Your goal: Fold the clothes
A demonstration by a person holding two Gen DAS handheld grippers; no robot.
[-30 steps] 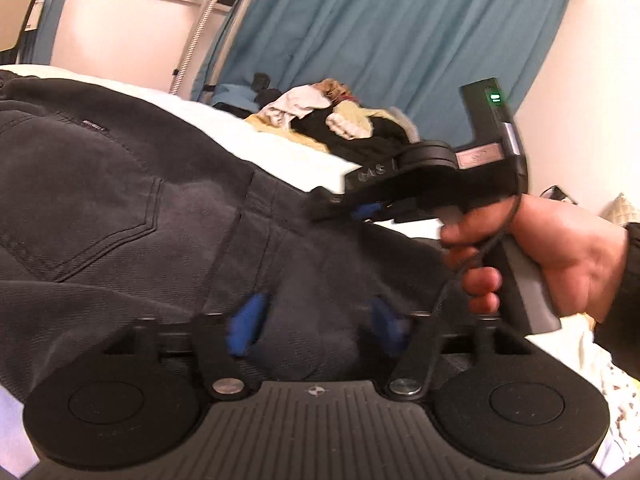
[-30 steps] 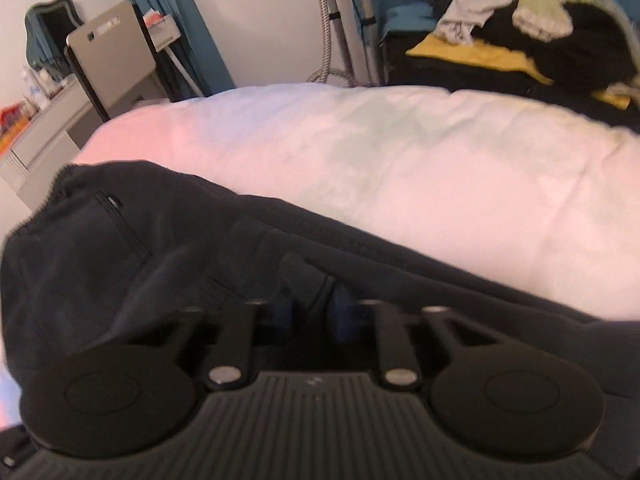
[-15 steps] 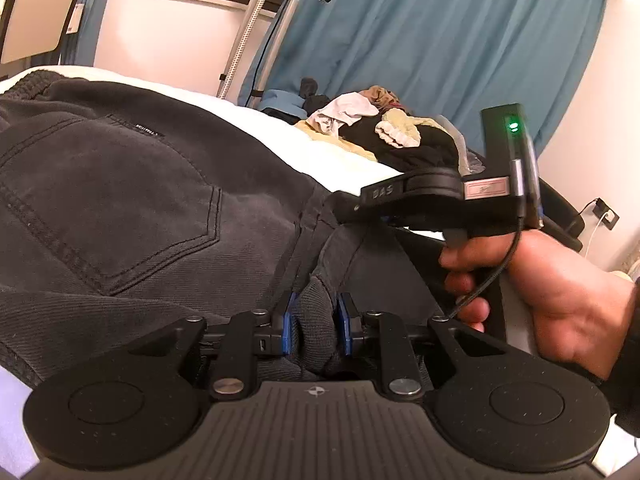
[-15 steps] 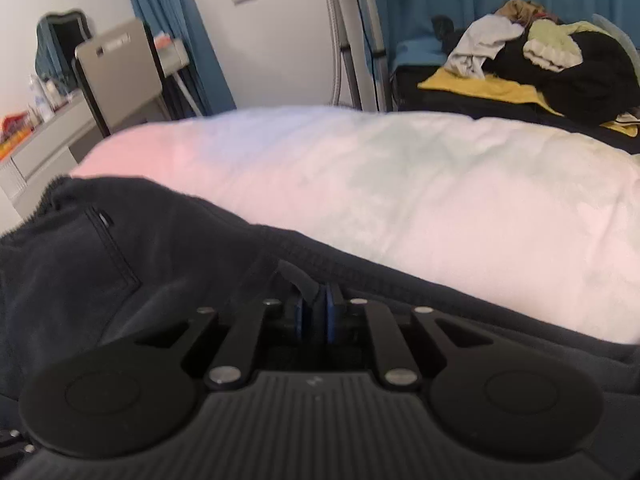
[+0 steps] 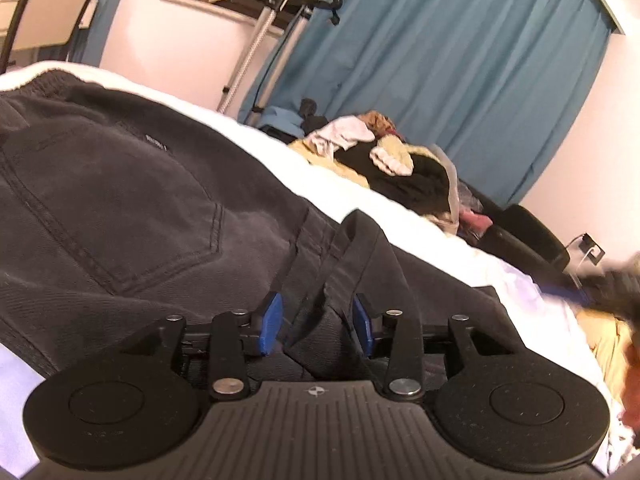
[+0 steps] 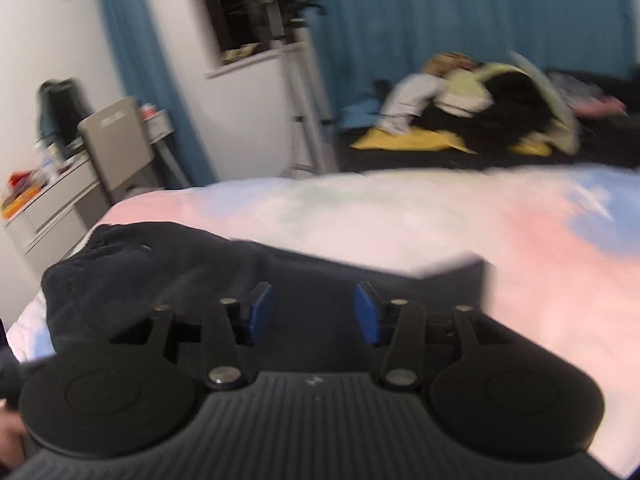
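Note:
Dark grey jeans [image 5: 132,208] lie spread on the white bed cover [image 5: 400,220], back pocket up. My left gripper [image 5: 317,320] sits low over them. Its jaws are opening, and a raised fold of the jeans [image 5: 352,248] stands between the blue pads [image 5: 270,320] without being pressed. In the blurred right wrist view, my right gripper [image 6: 312,312] hovers over the jeans [image 6: 168,276] near a squared edge. Its jaws are opening too, with nothing gripped between the pads [image 6: 366,312]. At the right edge of the left wrist view there is only a blur of a hand [image 5: 632,376].
A pile of mixed clothes [image 5: 392,160] lies on a dark surface beyond the bed, before a blue curtain [image 5: 460,60]. A metal stand [image 5: 248,60] rises by the window. A folding chair [image 6: 120,140] and white drawers [image 6: 52,204] stand at the left.
Both grippers were pinched on folds of the jeans and have spread their jaws. The right gripper has let go and swung away to the right, leaving the middle of the left wrist view.

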